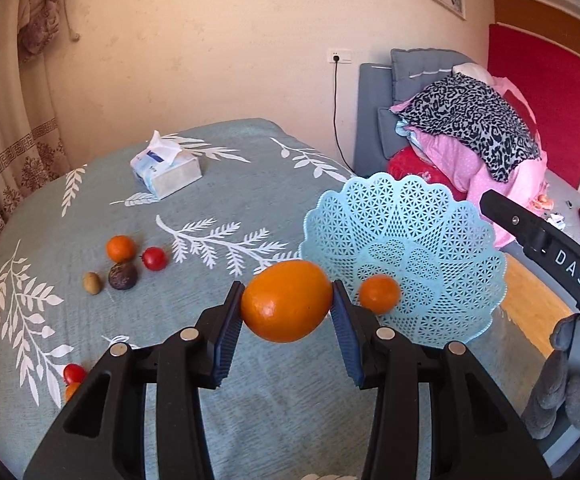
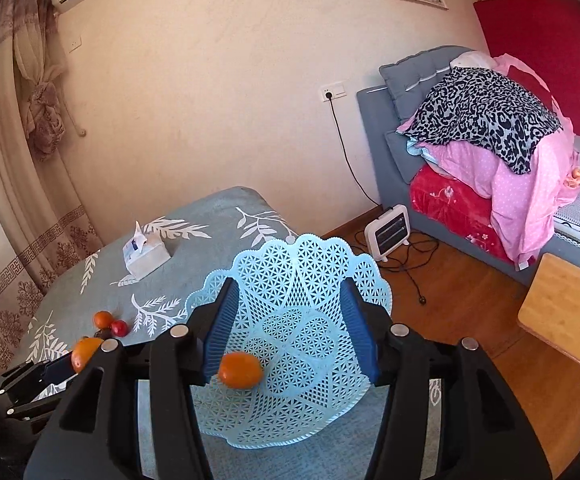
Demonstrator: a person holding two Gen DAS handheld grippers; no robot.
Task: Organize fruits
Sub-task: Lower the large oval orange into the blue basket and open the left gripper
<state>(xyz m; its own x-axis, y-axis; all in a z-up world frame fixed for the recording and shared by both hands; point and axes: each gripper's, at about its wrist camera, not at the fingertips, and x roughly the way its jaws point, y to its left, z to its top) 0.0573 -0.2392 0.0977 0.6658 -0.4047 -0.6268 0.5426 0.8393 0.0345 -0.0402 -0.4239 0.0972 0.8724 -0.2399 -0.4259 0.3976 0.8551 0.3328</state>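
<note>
Left wrist view: the left gripper [image 1: 286, 304] grips a large orange [image 1: 285, 302], both blue pads pressed to its sides, the fruit lifted clear of the teal leaf-print tablecloth [image 1: 225, 200]. At two o'clock from the fruit a pale blue lattice basket [image 1: 450, 240] sits at the table's right edge, overhanging the wooden floor, with a small orange [image 1: 379, 294] lying inside. The right gripper's black body [image 1: 538, 236] reaches in at three o'clock, just past the basket rim. At nine o'clock, well apart, a tangerine [image 1: 120, 248], a red tomato [image 1: 154, 258], a dark fruit [image 1: 122, 275] and a small brown fruit [image 1: 92, 283] cluster together; open cloth lies between them and the gripper. A tissue box [image 1: 165, 170] stands at eleven o'clock near the far edge. Another tomato [image 1: 74, 373] lies at eight o'clock.

Right wrist view: the right gripper [image 2: 290, 320] hangs over the basket [image 2: 310, 264], jaws partly apart and holding nothing; its fingers bracket the basket's inside, and whether they touch the mesh cannot be told. The small orange [image 2: 240, 369] rests in the basket near the left finger. At nine o'clock the left gripper [image 2: 65, 364] carries the large orange [image 2: 83, 352]. Floor and a heater [image 2: 388, 236] lie beyond the edge at one o'clock
</note>
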